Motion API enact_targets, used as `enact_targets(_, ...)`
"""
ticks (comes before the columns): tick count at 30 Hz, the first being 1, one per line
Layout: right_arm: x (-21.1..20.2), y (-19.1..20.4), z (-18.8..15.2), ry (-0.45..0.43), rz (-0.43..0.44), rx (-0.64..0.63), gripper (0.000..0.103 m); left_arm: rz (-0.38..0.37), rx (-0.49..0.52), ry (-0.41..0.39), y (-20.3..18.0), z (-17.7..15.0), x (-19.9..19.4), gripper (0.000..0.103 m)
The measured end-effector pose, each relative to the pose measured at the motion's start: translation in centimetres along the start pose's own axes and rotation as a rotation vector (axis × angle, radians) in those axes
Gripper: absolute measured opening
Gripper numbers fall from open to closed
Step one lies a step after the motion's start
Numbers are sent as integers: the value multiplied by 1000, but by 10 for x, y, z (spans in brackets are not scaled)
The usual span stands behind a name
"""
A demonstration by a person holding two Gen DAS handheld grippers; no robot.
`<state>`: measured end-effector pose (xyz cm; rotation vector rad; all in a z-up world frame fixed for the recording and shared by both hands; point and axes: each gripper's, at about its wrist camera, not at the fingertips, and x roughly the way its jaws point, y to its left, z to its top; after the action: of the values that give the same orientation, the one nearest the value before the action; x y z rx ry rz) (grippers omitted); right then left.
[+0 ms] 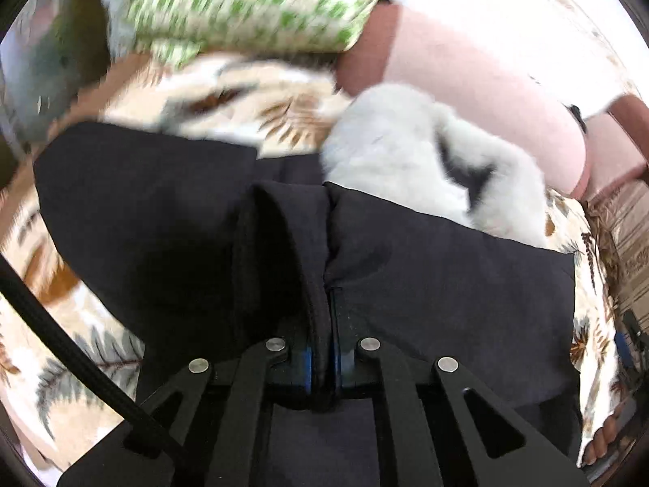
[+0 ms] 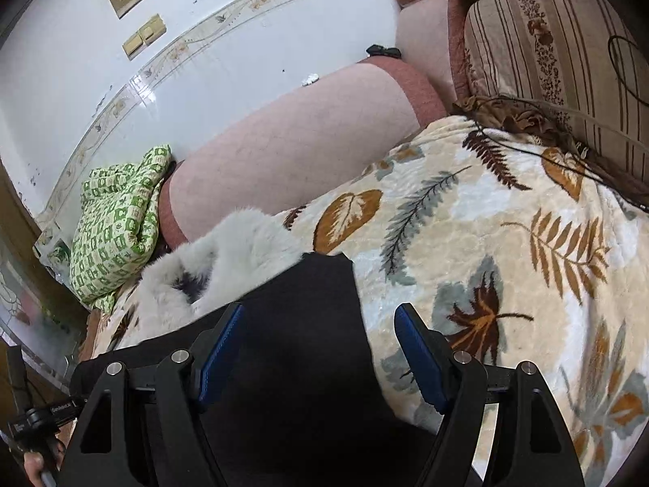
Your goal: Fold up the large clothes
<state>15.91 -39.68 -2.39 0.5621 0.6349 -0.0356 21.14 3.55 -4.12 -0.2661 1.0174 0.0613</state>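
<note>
left gripper (image 1: 322,359): clamped tight on a bunched ridge of the dark garment (image 1: 426,284), blue pads pretty much meeting with just the cloth squeezed between.

right gripper (image 2: 318,355): jaws spread wide, nothing pinched, hanging right over the dark garment (image 2: 300,345) with the cloth showing in the gap. Can't tell if touching it or just above.

garment look: black or very dark navy, matte, plain, no print. From the left wrist view, gathered into a thick seam-like fold running away from the pads, with a rolled flap curling over just to the left of it. Rest spreads out fairly flat on both sides. From the right wrist view, straight edges and one squared corner sitting up near the fluffy thing.

garment spot: lying on the leaf-print blanket (image 2: 507,243), at its near side, close under both grippers.

fluffy white thing (image 2: 243,251): furry, with a dark patch in the middle, touching the far edge of the garment. Also seen in the left view (image 1: 389,150), kinda blurry.

blanket: cream with brown and grey leaves, plush looking.

pink bolster (image 2: 300,150): beyond the fluff, long and padded.

green patterned bundle (image 2: 117,223): crumpled at the bolster's end, beside the white wall (image 2: 203,40).

striped cushion (image 2: 559,28): far side, upright behind the blanket.
</note>
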Motion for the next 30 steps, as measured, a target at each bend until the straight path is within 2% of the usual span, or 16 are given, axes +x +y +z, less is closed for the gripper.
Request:
enact_targets(2, 10, 8, -5, 33, 0, -29, 79, 19, -10, 43, 9, -7, 17, 8)
enact_targets(5, 33, 28, -21, 108, -32, -126, 79, 79, 30, 20, 4, -17, 31, 11)
enact_targets(9, 74, 44, -50, 246, -117, -235, 79, 139, 72, -7, -5, -25, 40, 14)
enact_targets(13, 101, 50, -67, 314, -237, -317, 82, 172, 118, -21, -9, -30, 44, 19)
enact_targets(15, 106, 52, -70, 317, -284, -344, 88, 189, 136, -31, -11, -30, 48, 21)
enact_targets(16, 108, 51, -71, 319, -298, -349, 89, 202, 148, -39, -13, -30, 48, 25)
enact_targets(19, 112, 47, -70, 323, -309, -338, 95, 268, 177, -66, -17, -34, 41, 41)
enact_targets(21, 111, 42, -66, 321, -294, -305, 95, 271, 182, -57, -15, -33, 27, 44)
enact_targets(22, 107, 41, -65, 311, -286, -292, 95, 252, 168, -62, -11, -33, 14, 45)
enact_targets(24, 94, 42, -60, 260, -274, -276, 95, 200, 121, -85, 5, -32, -13, 55)
enact_targets(25, 84, 44, -58, 219, -269, -278, 95, 178, 92, -96, 16, -32, -28, 66)
enact_targets(26, 76, 48, -56, 182, -262, -282, 95, 165, 56, -109, 31, -31, -41, 73)
enact_targets(28, 60, 54, -53, 123, -243, -289, 95, 182, -9, -121, 58, -27, -59, 74)
enact_targets(30, 45, 60, -52, 76, -211, -292, 95, 230, -84, -108, 94, -22, -70, 75)
